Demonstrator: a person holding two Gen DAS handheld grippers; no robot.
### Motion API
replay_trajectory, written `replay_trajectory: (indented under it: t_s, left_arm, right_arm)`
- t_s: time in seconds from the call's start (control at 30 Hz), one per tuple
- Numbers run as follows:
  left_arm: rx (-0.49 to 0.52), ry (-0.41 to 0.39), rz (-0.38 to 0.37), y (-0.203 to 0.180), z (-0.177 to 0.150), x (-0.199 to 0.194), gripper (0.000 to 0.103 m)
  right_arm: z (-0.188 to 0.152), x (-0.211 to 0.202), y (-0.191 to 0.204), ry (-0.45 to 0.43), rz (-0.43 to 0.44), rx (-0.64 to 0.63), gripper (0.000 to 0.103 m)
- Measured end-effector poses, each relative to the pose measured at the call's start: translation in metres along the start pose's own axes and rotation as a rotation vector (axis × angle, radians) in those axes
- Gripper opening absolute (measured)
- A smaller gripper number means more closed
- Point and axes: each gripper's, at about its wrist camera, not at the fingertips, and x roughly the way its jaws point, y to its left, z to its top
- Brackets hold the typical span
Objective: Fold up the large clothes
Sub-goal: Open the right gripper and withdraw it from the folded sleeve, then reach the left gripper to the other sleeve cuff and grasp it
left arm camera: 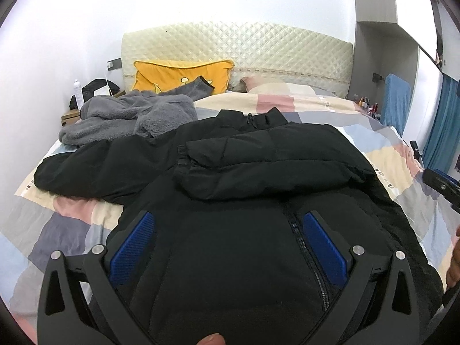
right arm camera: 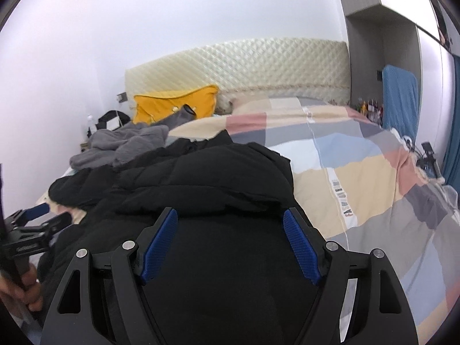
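Observation:
A black puffer jacket (left arm camera: pixel 258 172) lies front up on the patchwork quilt (left arm camera: pixel 72 224), zip facing me. One sleeve (left arm camera: pixel 258 149) is folded across its chest; the other sleeve (left arm camera: pixel 95 169) stretches out to the left. My left gripper (left arm camera: pixel 230 215) hovers open over the jacket's lower front, nothing between its blue pads (left arm camera: pixel 135 247). My right gripper (right arm camera: pixel 230 212) stands open above the jacket (right arm camera: pixel 207 178) near its right edge, also with nothing between its pads. Each gripper shows in the other's view: the right one (left arm camera: pixel 442 184) at the frame edge, the left one (right arm camera: pixel 34 218) held in a hand (right arm camera: pixel 26 281).
A grey fleece garment (left arm camera: pixel 129 112) lies crumpled behind the jacket, by a yellow pillow (left arm camera: pixel 178 74) and the quilted headboard (left arm camera: pixel 258 49). A nightstand with a bottle (left arm camera: pixel 76 86) stands far left. Bare quilt (right arm camera: pixel 359 178) spreads to the right; blue fabric (right arm camera: pixel 399 97) hangs beyond.

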Motion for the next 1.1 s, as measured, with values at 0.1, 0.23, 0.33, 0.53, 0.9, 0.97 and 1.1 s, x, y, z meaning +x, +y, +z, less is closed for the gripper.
replay_trajectory:
  t_s: [0.1,0.23,0.33,0.53,0.9,0.97,1.1]
  left_arm:
    - [-0.005,0.016,-0.008,0.000,-0.006,-0.002,0.103]
    - [0.002,0.020,-0.008,-0.001,-0.012,-0.009,0.103]
    - [-0.011,0.018,-0.023,-0.001,-0.012,-0.014,0.103]
    - [-0.012,0.005,-0.059,-0.004,-0.014,-0.023,0.103]
    - [0.027,0.016,-0.047,-0.003,-0.010,-0.022,0.103]
    - [0.026,0.023,-0.054,0.002,-0.005,-0.021,0.103]
    - [0.007,0.034,-0.061,0.019,0.010,-0.020,0.103]
  right_arm:
    - [-0.006,-0.016,0.011,-0.017,0.016,-0.018,0.076]
    - [-0.020,-0.034,0.023,-0.020,0.039,-0.039,0.076]
    - [-0.028,-0.046,0.028,-0.024,0.047,-0.052,0.076]
    - [-0.041,-0.071,0.032,-0.048,0.037,-0.029,0.076]
    - [-0.050,-0.071,0.035,-0.062,-0.004,-0.041,0.077]
    - [-0.052,-0.072,0.035,-0.064,-0.016,-0.041,0.078]
    - [-0.052,-0.074,0.032,-0.077,-0.026,-0.037,0.086]
